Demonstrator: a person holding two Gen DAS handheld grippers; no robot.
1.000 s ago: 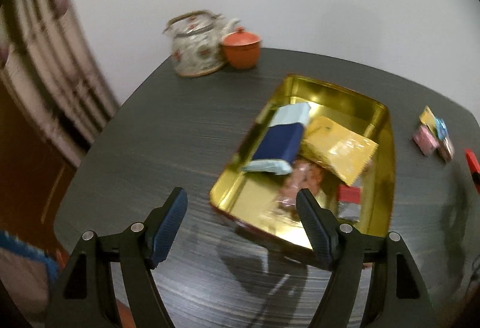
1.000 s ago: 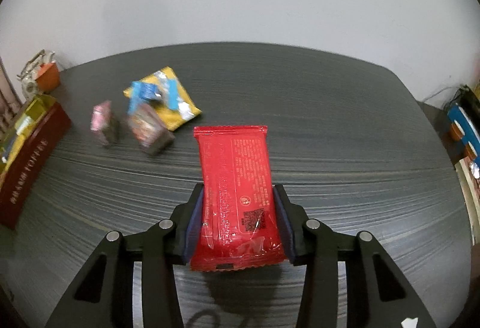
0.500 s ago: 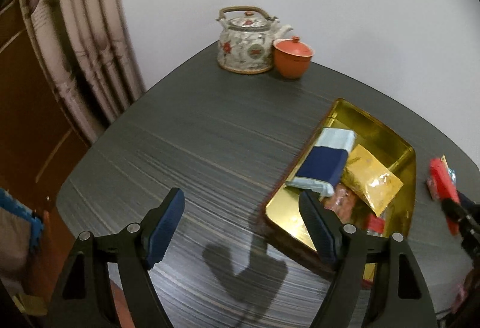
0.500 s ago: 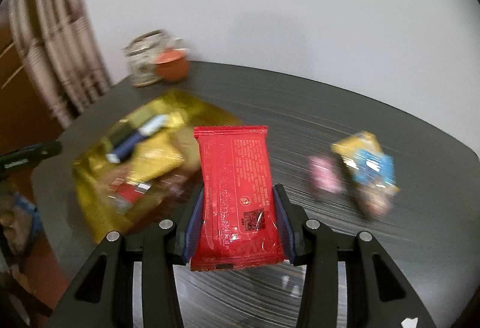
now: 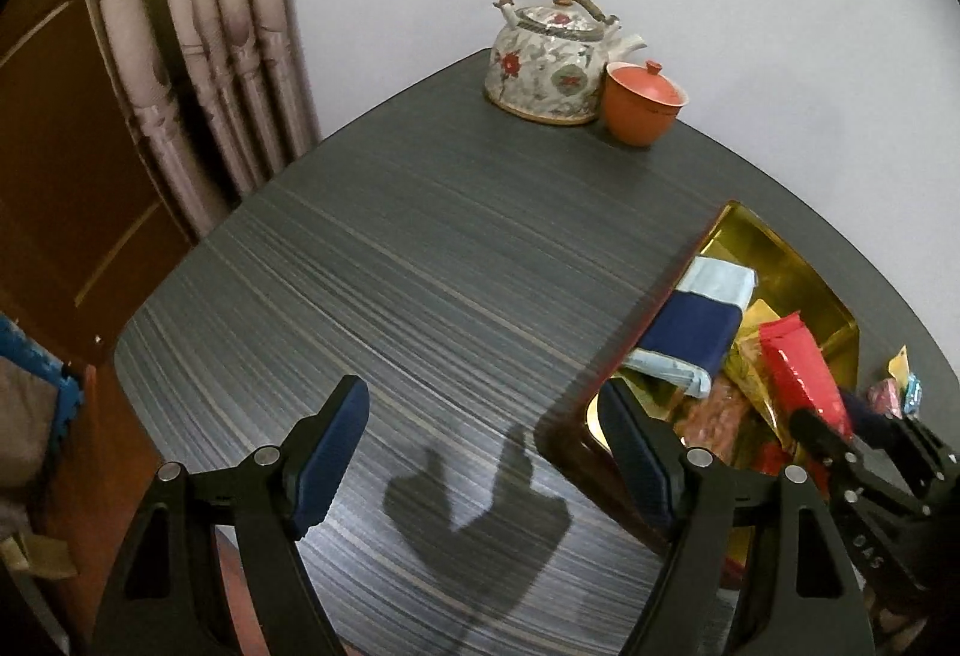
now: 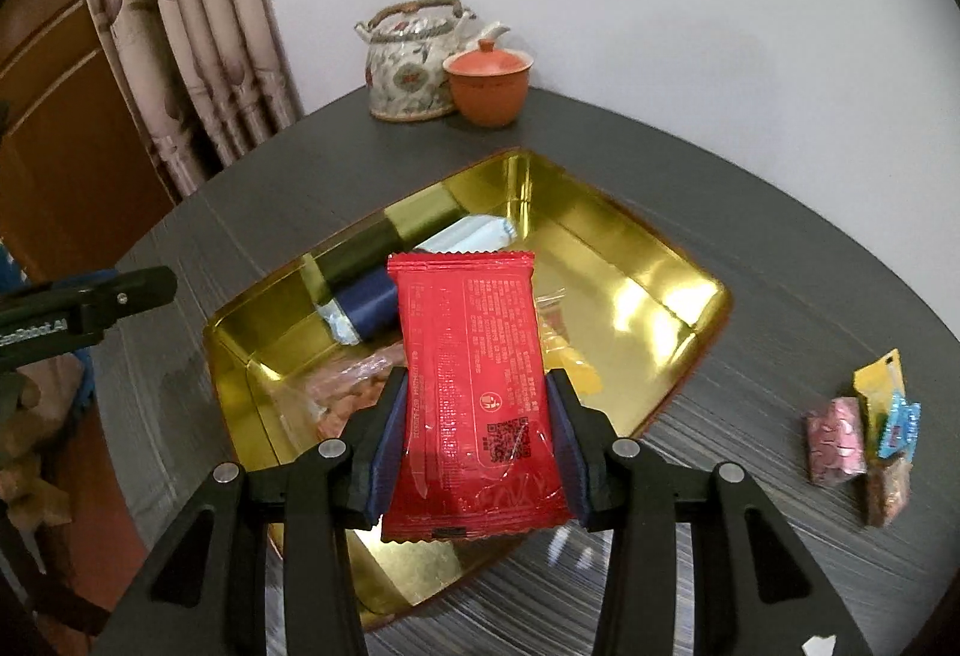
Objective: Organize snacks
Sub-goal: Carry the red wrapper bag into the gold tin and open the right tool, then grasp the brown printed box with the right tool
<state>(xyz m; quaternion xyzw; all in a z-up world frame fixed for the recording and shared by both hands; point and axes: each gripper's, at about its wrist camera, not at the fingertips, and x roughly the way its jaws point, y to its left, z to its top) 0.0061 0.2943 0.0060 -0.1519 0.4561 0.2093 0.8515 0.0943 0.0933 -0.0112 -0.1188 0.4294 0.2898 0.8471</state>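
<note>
We take the gold tray (image 6: 690,308) as our landmark; it rests on the dark striped table (image 5: 420,260), which fills most of both views. Behind the tray, at the table's far edge against the wall, stands a flowered teapot (image 6: 411,68) with an orange lidded cup (image 6: 487,83) touching its right side. Our right gripper (image 6: 474,440) points steeply down over the tray's near half, and its two blue pads are clamped on the long sides of a red snack packet (image 6: 474,386), which it holds above the tray with the printed face turned to the camera and the far end reaching over the tray's middle. Our left gripper (image 5: 483,452) also tilts downward, off the tray's left side over bare table; its fingers stand wide apart with nothing between them, and the right finger lies across the tray's near corner in the left wrist view. Inside the tray lie a navy-and-pale-blue packet (image 6: 366,305) near its left wall, a yellow packet (image 5: 750,374) beside it and a clear bag of brown snacks (image 6: 354,386) toward the near wall. To the right of the tray, well apart from it on the table, sits a small cluster of wrapped sweets (image 6: 864,428) in pink, yellow, blue and brown.
</note>
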